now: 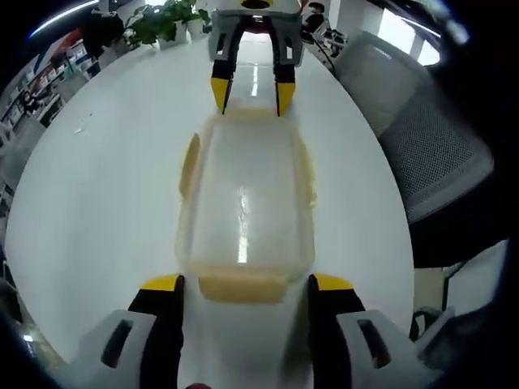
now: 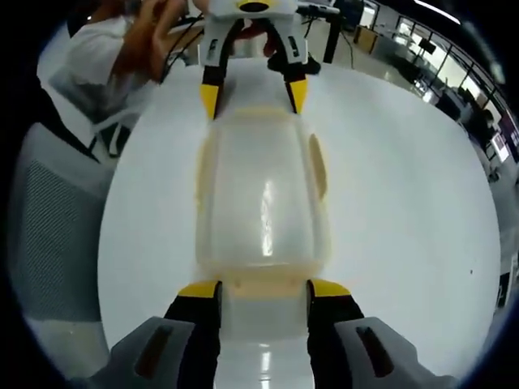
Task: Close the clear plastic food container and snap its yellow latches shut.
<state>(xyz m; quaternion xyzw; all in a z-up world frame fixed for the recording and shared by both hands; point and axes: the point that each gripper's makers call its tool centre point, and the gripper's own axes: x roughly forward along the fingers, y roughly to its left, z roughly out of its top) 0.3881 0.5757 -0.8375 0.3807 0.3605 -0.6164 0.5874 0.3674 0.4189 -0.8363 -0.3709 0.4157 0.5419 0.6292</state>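
The clear plastic food container point(image 1: 246, 207) sits lid-on in the middle of the white worktop point(image 1: 97, 203), lengthwise between the two grippers, one at each short end. In the left gripper view the near yellow latch point(image 1: 242, 286) lies flat at the container's end, right between the left gripper point(image 1: 243, 284) and its spread fingers point(image 1: 162, 285), which flank the latch without clearly pinching it. At the far end the right gripper point(image 1: 252, 91) points its yellow-tipped fingers down at the opposite rim, open about as wide as that end. A side latch point(image 1: 189, 166) stands out from the long edge. Swap to the right gripper view: the right gripper point(image 2: 263, 290) has its fingers point(image 2: 199, 290) wide, straddling its end of the container point(image 2: 263, 203), tips at the rim; whether they touch I cannot tell. This view adds a person's hand point(image 2: 150, 32) and sleeve behind the left gripper point(image 2: 253, 93), while the left gripper view offers a grey mesh chair point(image 1: 430, 146) and potted plants point(image 1: 166, 20) beyond the worktop.
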